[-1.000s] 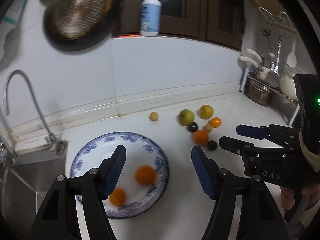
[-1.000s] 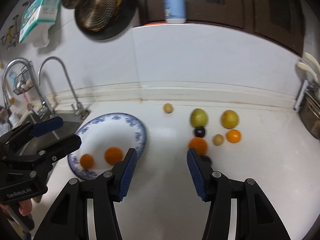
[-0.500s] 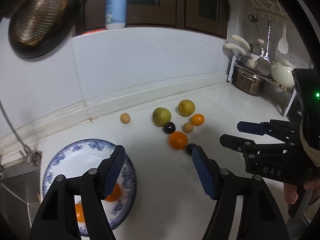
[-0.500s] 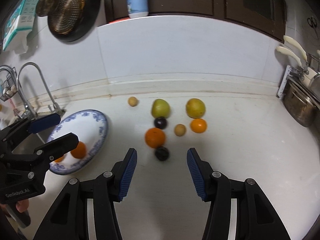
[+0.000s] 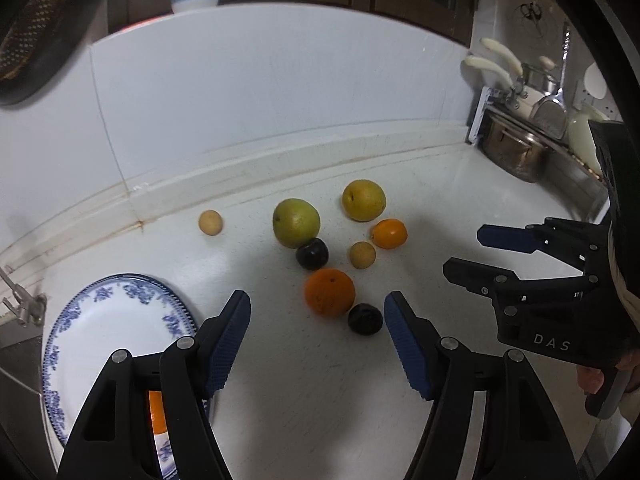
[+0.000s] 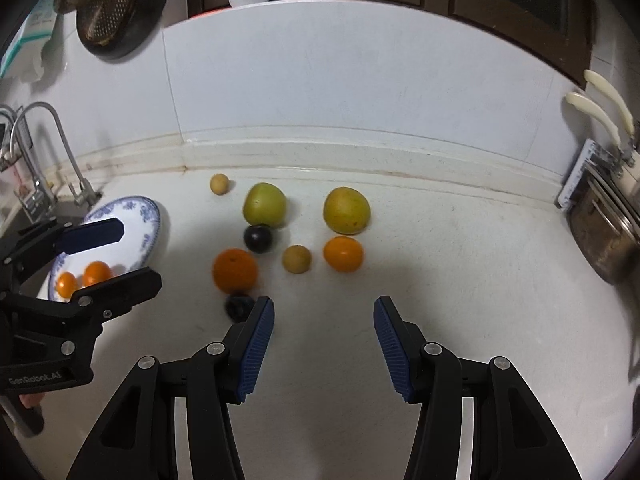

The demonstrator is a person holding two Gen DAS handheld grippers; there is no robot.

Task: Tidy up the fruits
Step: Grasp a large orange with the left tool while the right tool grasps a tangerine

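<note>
White counter (image 6: 460,280) with a blue-patterned plate (image 6: 154,222) by the sink side, two oranges already on it; both tools released, jaws spread, gripping nothing; left gripper (image 5: 316,320) hangs low over the loose cluster, right gripper (image 6: 324,320) nearer the counter's front. Step in hand looks like fetching the next orange fruit: the big orange (image 5: 329,292) sits right ahead of the left jaws, so I'd drop straight over it and close gently; watch the dark plum (image 5: 365,319) touching its near side, likely to roll. Two yellow-green pears (image 5: 296,223) at the back, smooth and heavier; small orange (image 5: 389,233) beside the right pear; second plum (image 5: 312,253); tan longans (image 5: 362,255), one well apart by the wall.
</note>
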